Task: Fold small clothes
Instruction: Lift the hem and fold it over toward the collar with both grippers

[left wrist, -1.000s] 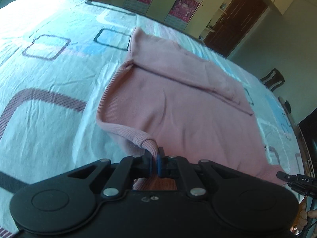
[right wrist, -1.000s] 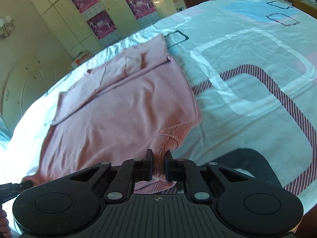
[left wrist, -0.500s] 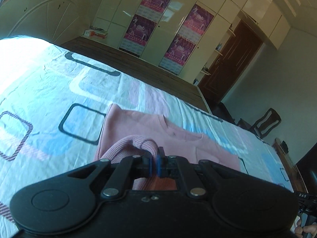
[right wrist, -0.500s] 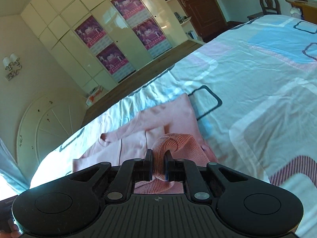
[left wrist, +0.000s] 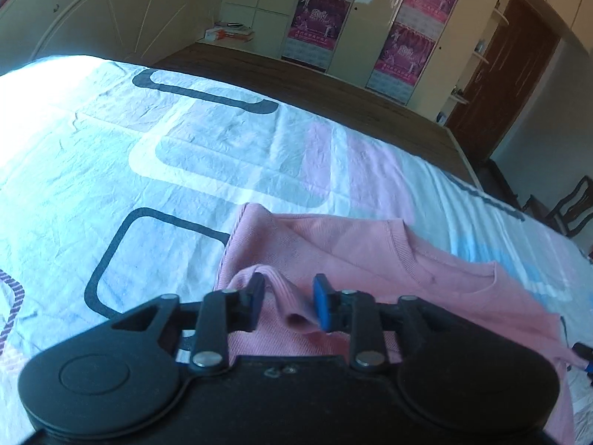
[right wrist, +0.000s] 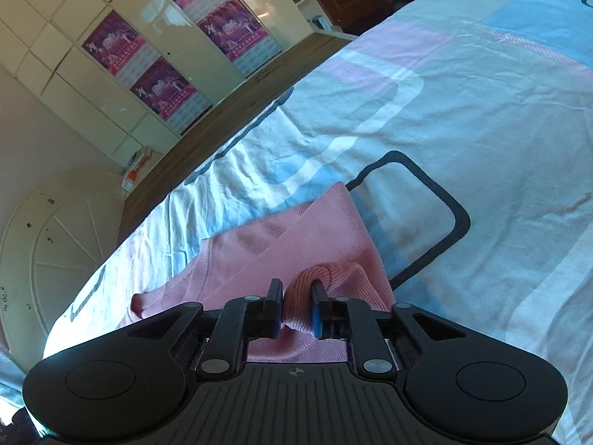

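A pink knit sweater lies on the patterned bed sheet, folded over so its ribbed hem rests near the neckline. My left gripper hovers low over the sweater's left end. Its jaws are opening, and the hem lies slack between the blue pads without being pressed. In the right wrist view the sweater fills the lower middle. My right gripper is over its right end, jaws opening, with a bunched fold of hem still between them and draped over the right finger.
The bed sheet stretches wide on both sides of the sweater. Beyond the bed's far edge are wooden floor, a cream wardrobe with pink posters, a brown door, a dark chair and a curved headboard.
Both grippers carried the hem forward across the sweater to its neckline end, folding it in half. Both pairs of jaws, shut on the hem before, have parted.
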Tool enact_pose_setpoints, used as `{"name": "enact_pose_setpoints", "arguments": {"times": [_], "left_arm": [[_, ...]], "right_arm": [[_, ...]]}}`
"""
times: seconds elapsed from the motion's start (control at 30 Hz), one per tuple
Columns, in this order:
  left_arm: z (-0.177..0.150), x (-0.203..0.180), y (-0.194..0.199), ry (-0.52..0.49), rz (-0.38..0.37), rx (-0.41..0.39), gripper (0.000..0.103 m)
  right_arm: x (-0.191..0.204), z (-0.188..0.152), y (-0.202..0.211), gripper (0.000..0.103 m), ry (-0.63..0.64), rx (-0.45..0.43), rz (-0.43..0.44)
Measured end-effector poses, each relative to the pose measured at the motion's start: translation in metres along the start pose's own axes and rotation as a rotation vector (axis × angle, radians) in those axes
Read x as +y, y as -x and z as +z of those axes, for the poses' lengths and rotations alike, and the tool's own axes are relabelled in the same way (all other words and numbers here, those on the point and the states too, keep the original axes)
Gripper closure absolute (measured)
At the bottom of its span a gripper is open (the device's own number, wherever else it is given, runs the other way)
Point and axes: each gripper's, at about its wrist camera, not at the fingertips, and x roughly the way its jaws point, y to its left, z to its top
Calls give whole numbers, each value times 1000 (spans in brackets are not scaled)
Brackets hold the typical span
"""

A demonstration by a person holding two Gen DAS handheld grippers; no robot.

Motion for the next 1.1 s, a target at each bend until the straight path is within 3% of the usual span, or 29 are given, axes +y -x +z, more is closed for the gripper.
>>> {"name": "enact_pose_setpoints", "arguments": {"times": [0.07,0.1,0.27,0.37,0.53,0.63,0.67,0.73,0.8,0.9,1.0,1.03,1.1], "left_arm": [[0,4,3,-17,0,-18,34],[0,6,7,-31,-2,-44,31],[2,4,8,-169,-49,-38,30],[-2,-9,-5,-267,-31,-33,31],[1,-16,-32,-297,-8,-12,35],[4,-14,-47,-311,-2,23,46],[4,-13,-51,-312,-9,41,60],[4,-10,-56,-313,-14,62,67],[3,-7,-56,-317,-25,65,81],[1,-7,-51,-341,-50,65,90],[2,-8,-48,-340,-76,64,91],[2,-7,-48,-342,-77,64,91],[0,-8,-49,-352,-73,62,91]], "right_arm": [[-1,5,3,62,37,-29,-10],[0,6,5,60,63,-40,-9],[10,9,-5,59,222,-21,-21],[16,3,-19,59,290,6,-28],[24,-2,-42,58,384,21,-55],[26,0,-46,58,432,18,-55],[26,2,-47,58,445,15,-58],[26,4,-51,58,473,20,-62],[28,4,-54,58,502,40,-43],[35,-2,-58,63,587,74,-42],[38,-2,-66,64,638,74,-75],[36,0,-69,64,633,60,-83],[31,2,-78,64,602,120,-51]]}}
